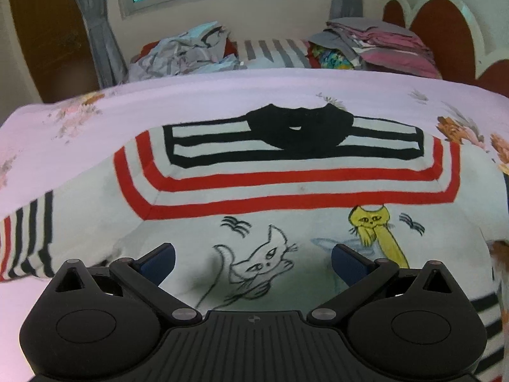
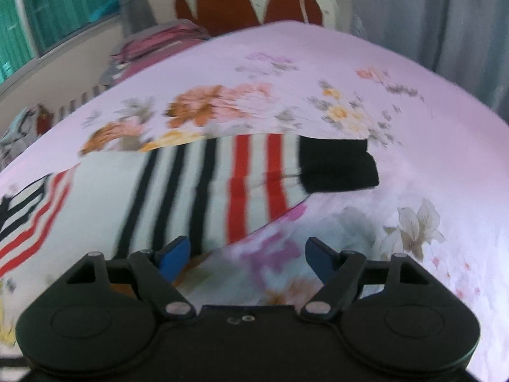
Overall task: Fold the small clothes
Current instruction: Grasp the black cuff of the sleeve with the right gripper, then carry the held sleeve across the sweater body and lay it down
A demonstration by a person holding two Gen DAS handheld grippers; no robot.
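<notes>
A small white sweater [image 1: 286, 191] lies flat on the pink floral bedsheet [image 1: 159, 102], with red and black stripes, a black collar and cat drawings on the chest. My left gripper [image 1: 253, 259] hovers over the cat drawings, open, with nothing between its blue pads. In the right wrist view one striped sleeve [image 2: 222, 184] with a black cuff [image 2: 337, 165] stretches across the sheet [image 2: 350, 63]. My right gripper [image 2: 248, 259] is open just below the sleeve's lower edge, over bare sheet, holding nothing.
At the far side of the bed lie a crumpled heap of clothes [image 1: 191, 51] and a stack of folded pink and grey laundry [image 1: 381, 44]. A red and white headboard [image 1: 445, 31] stands at the right. A window with curtains is behind.
</notes>
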